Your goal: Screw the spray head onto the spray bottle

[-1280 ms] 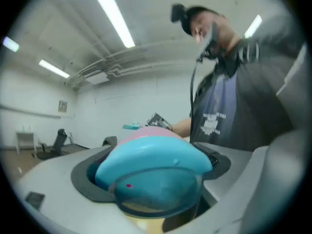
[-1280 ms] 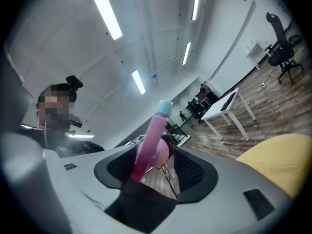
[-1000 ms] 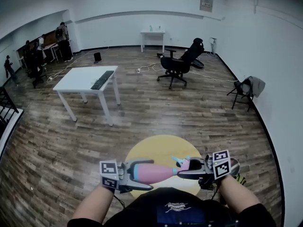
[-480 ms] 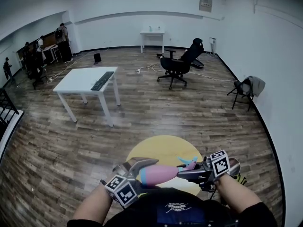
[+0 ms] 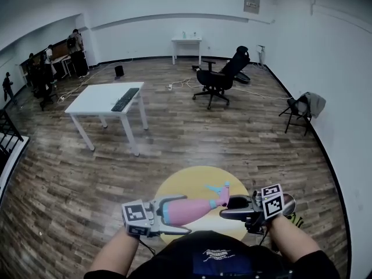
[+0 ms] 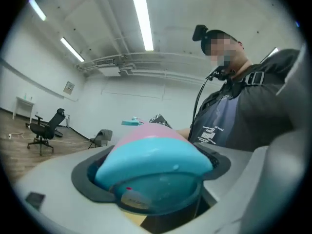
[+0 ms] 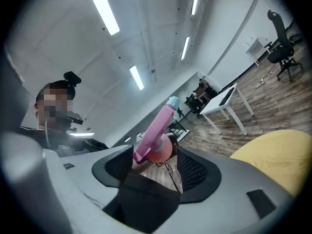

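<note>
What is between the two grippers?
The bottle: the left gripper clamps its blue end; its spray head reaches between the right gripper's jaws, which have just been opening. The head view shows it.

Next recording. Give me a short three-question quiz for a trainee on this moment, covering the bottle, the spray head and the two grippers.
1. True or false: the left gripper is clamped on the spray bottle at its blue base end.
2. Multiple choice: the spray head is A) lying on a table, B) sitting on the bottle's neck, C) on the floor.
3. Short answer: are the jaws of the right gripper open or shut?

Key:
1. True.
2. B.
3. Open. They have just been opening. The spray head is between them, but the pads do not grip it.
</note>
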Demonstrator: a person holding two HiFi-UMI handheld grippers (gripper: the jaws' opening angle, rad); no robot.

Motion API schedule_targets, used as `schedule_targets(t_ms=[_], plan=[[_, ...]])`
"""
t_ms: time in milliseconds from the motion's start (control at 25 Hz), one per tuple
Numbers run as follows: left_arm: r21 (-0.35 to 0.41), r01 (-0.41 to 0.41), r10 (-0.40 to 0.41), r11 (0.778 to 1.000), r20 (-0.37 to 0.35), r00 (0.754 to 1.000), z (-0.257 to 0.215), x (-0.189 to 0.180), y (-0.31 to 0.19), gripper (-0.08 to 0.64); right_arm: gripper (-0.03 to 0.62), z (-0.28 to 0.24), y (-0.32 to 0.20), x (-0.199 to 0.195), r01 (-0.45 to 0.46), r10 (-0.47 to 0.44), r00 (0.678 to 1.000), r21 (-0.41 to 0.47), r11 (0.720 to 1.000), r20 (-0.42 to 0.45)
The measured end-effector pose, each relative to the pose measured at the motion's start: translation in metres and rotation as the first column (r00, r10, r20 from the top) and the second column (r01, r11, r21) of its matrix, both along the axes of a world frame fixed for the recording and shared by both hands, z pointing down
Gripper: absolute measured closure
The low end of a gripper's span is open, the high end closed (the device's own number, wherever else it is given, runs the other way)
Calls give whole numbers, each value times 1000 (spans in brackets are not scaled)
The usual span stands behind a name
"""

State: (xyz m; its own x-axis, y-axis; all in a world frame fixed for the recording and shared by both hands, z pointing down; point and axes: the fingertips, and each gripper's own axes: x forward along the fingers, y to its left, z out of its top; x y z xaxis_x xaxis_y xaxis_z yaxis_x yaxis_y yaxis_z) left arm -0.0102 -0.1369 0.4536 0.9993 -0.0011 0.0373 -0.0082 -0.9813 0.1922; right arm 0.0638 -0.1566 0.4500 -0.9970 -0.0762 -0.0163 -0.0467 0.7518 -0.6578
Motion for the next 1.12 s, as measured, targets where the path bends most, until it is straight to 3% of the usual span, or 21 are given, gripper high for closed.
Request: schedule_targets(t_ms=[80,160,200,240,280,400,480,520,640,680,720,760,840,880,920,960,1000,1120], plan=[[-21,-8,9,1000,9,1000,4,4,2,38,285,-1,2,-4,10,-10,1000,-2,1000,7],[24,-20,20,999,30,999,11,6,4,38,307,-3,2,-8,11,-11,1000,7,1000,9],[59,-21,18,998,49,999,14,7,4,38,328,-3,2,-9,6,-6,1000,10,1000,4],[99,-17,10,995,77,997,15,8,3,38,397,-2,2,-9,-1,1,1000,10,1000,-5],[145,-13,-3,989,114,993,16,9,4,38,410,1,2,-8,-10,10,1000,7,1000,-18],[328,-27,-55,944,238,970,17,15,8,38,457,10,3,-4,-15,14,1000,-29,999,-23],[474,-36,-126,880,306,944,20,14,8,38,459,10,6,-3,4,-3,1000,-74,997,19],[552,-38,-178,833,332,926,21,13,7,38,462,9,8,-3,16,-12,999,-103,995,47],[767,-84,-347,637,382,857,20,9,1,38,489,7,11,-4,71,-41,988,-206,976,148],[800,-103,-376,591,386,842,19,9,0,38,489,6,13,-4,87,-50,984,-216,973,169],[803,-106,-374,586,384,844,18,9,1,38,489,5,15,-5,89,-56,984,-202,975,168],[774,-88,-340,627,373,863,18,8,2,38,486,5,16,-6,78,-54,988,-163,984,142],[616,-23,-212,788,306,928,15,6,4,38,468,4,16,-8,39,-36,998,-48,998,55],[506,1,-148,862,250,957,11,4,5,38,420,4,15,-7,29,-29,999,-1,1000,18],[402,13,-99,915,195,976,8,2,5,38,328,3,14,-5,21,-21,1000,22,1000,1],[322,16,-69,947,156,985,7,1,5,38,278,1,12,-3,10,-10,1000,20,1000,3],[269,11,-50,963,139,989,10,-1,7,38,256,0,8,0,-5,5,1000,2,1000,18],[242,-32,-12,970,177,984,23,3,16,38,249,-2,6,-1,-11,12,999,-31,999,38]])
